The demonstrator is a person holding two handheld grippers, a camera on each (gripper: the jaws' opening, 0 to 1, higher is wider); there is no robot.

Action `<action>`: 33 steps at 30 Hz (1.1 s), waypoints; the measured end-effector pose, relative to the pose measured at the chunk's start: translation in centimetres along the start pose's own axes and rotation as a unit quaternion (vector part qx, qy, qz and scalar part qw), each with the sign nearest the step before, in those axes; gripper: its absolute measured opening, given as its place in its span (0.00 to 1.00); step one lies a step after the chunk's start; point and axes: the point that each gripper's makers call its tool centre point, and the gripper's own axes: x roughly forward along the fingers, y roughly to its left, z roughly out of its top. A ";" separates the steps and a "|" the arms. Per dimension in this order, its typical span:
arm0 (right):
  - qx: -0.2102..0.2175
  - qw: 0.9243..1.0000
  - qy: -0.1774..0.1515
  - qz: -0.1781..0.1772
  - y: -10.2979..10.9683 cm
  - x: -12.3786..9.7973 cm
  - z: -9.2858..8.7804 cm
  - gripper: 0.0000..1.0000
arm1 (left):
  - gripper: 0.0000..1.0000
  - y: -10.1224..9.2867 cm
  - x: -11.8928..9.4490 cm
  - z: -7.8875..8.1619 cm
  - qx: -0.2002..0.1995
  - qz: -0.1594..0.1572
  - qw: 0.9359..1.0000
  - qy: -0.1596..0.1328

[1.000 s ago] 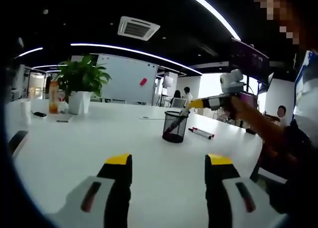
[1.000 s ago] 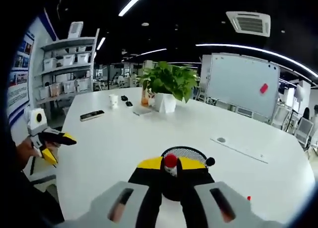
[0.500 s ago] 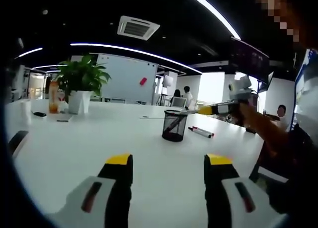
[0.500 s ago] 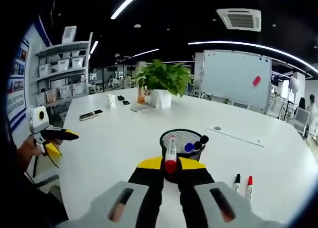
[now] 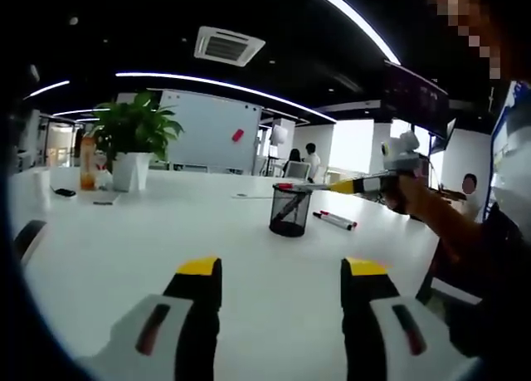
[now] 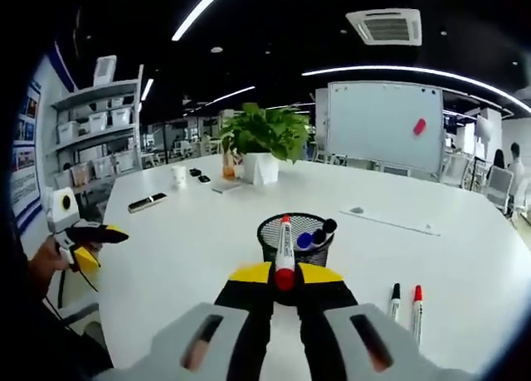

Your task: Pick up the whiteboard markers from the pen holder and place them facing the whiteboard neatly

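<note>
Marker [image 6: 284, 252] with red cap, pinched between the closed jaws of the right gripper [image 6: 284, 275], now lifted clear of the mesh pen holder [image 6: 294, 241] and held roughly level above the table [image 6: 166, 256]; a second ago sat with its cap low over the holder's rim, half a second ago drawn partway out; extraction step judged done, with carry and lay-down beside the others next.

Left gripper [image 5: 280, 273] near the lens with jaws spread wide and nothing between them, hovering over bare table [image 5: 124, 248], unchanged across the second; judged idle.

From the right gripper view: blue and black markers [image 6: 319, 234] left in the holder; two markers [image 6: 406, 308], one black-capped and one red-capped, lying side by side to the right of the holder, caps toward the far whiteboard [image 6: 383, 124]; the other gripper far left in a hand.

From the left gripper view: side-on look at the right gripper [image 5: 365, 182] extending the marker [image 5: 303, 185] horizontally above the holder [image 5: 289, 211]; laid markers [image 5: 335, 222] just beyond it; plant [image 5: 133, 140] and whiteboard [image 5: 207, 132] farther off.
</note>
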 end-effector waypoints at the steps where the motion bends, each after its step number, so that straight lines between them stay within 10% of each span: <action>1: 0.005 1.000 -0.004 -0.001 0.0 -0.1 0.2 0.13 | 0.59 0.0 0.0 0.0 0.000 -0.001 1.000 0.000; 33: -0.006 0.998 -0.039 -0.042 -2.6 -1.9 2.2 0.13 | 0.59 -0.7 0.9 0.0 0.003 -0.013 1.000 0.006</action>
